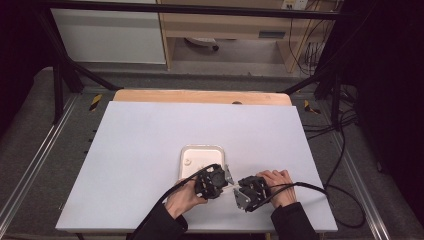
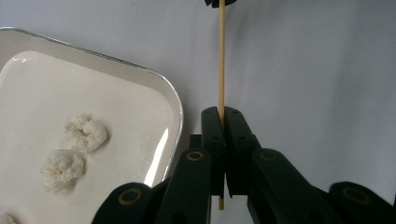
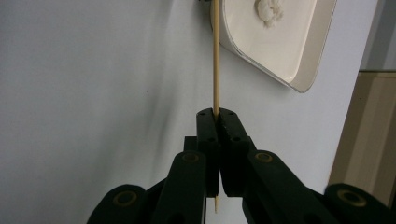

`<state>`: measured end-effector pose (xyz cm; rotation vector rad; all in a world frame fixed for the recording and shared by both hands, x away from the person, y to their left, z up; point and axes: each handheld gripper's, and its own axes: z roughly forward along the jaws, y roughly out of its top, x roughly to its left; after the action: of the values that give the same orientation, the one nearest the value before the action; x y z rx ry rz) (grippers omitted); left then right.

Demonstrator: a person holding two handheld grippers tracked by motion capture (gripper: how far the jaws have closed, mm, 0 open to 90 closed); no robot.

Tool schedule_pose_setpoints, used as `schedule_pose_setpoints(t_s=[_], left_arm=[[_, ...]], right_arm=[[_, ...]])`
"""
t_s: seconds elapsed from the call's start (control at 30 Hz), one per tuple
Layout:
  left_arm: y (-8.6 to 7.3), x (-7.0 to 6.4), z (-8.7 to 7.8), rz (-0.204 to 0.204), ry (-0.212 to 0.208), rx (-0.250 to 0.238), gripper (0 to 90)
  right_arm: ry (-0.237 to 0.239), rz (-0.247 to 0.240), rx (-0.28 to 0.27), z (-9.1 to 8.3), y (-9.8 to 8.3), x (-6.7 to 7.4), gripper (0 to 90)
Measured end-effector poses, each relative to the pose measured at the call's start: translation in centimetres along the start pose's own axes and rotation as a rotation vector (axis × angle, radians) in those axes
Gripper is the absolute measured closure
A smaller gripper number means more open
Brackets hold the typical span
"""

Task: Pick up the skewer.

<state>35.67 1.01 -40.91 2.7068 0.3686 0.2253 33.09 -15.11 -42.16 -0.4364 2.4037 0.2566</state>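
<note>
A thin wooden skewer [image 2: 221,60] is held at both ends, just beside the white tray [image 1: 186,151].

The skewer hangs level above the table [image 1: 140,145], between the two tools. The left gripper [image 2: 222,116] has its jaws clamped on one end and the right gripper [image 3: 216,114] is clamped on the other end, probably to keep the stick steady and straight. The tray with the white puffy pieces [image 2: 85,132] lies near the left gripper, so I think a piece is to go on the skewer.
</note>
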Motion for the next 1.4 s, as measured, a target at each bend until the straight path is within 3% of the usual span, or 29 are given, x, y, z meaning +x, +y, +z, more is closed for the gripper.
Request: schedule_pose_setpoints(t_s=[0.2,0.23,0.27,0.33,0.37,0.5,0.57,0.63,0.73,0.77,0.8,0.83,0.87,0.9,0.93,1.1,1.2,1.4], left_arm=[[-0.2,-0.1,0.0,0.0,0.006,-0.014,88.1],[-0.2,-0.1,-0.1,-0.005,0.006,-0.018,88.2],[-0.3,-0.1,-0.2,-0.005,0.009,-0.014,88.2],[-0.6,0.1,-0.4,-0.003,0.011,-0.015,88.2],[-1.1,0.2,-0.5,-0.023,0.014,-0.036,88.2],[-2.0,0.4,-0.8,-0.038,0.025,-0.05,88.2],[-2.8,0.5,-1.1,-0.074,0.028,-0.067,88.2],[-3.1,0.6,-1.2,-0.08,0.03,-0.07,88.1],[-4.2,0.8,-1.4,-0.125,0.024,-0.097,88.1],[-4.2,0.8,-1.4,-0.125,0.024,-0.097,88.1],[-4.8,0.8,-1.7,-0.15,0.023,-0.12,88.1],[-4.8,0.8,-1.7,-0.15,0.023,-0.12,88.1],[-5.1,0.8,-1.8,-0.162,0.024,-0.136,88.1],[-5.4,0.8,-1.9,-0.174,0.025,-0.148,88.1],[-5.8,0.8,-2.0,-0.189,0.031,-0.157,88.1],[-7.2,0.6,-2.4,-0.243,0.049,-0.218,88.1],[-8.0,0.3,-2.7,-0.27,0.057,-0.253,88.1],[-9.6,-0.2,-3.3,-0.328,0.092,-0.319,88.0]], right_arm=[[-0.006,0.027,-0.007,-0.1,0.0,0.1,87.4],[-0.017,0.047,-0.015,-0.2,0.0,-0.1,81.6],[-0.017,0.047,-0.015,-0.2,0.0,-0.1,81.6],[-0.027,0.14,-0.053,-0.5,-0.3,-0.4,70.4],[-0.025,0.168,-0.065,-0.7,-0.5,-0.5,66.3],[-0.01,0.319,-0.134,-1.1,-1.4,-1.0,55.2],[0.006,0.392,-0.158,-1.2,-1.9,-1.2,50.4],[0.017,0.467,-0.178,-1.3,-2.4,-1.2,45.6],[0.02,0.575,-0.191,-1.3,-3.0,-1.2,38.2],[0.02,0.575,-0.191,-1.3,-3.0,-1.2,38.2],[0.016,0.632,-0.197,-1.3,-3.5,-1.1,34.2],[0.015,0.665,-0.196,-1.3,-3.7,-1.1,33.4],[0.015,0.665,-0.196,-1.3,-3.7,-1.1,33.4],[0.017,0.696,-0.201,-1.2,-4.0,-1.0,32.0],[0.021,0.759,-0.198,-1.1,-4.4,-0.9,28.0],[0.044,0.847,-0.209,-1.0,-4.9,-0.9,23.2],[0.077,0.947,-0.214,-0.8,-5.1,-1.0,18.1],[0.106,1.01,-0.24,-0.5,-5.0,-1.1,15.9]])
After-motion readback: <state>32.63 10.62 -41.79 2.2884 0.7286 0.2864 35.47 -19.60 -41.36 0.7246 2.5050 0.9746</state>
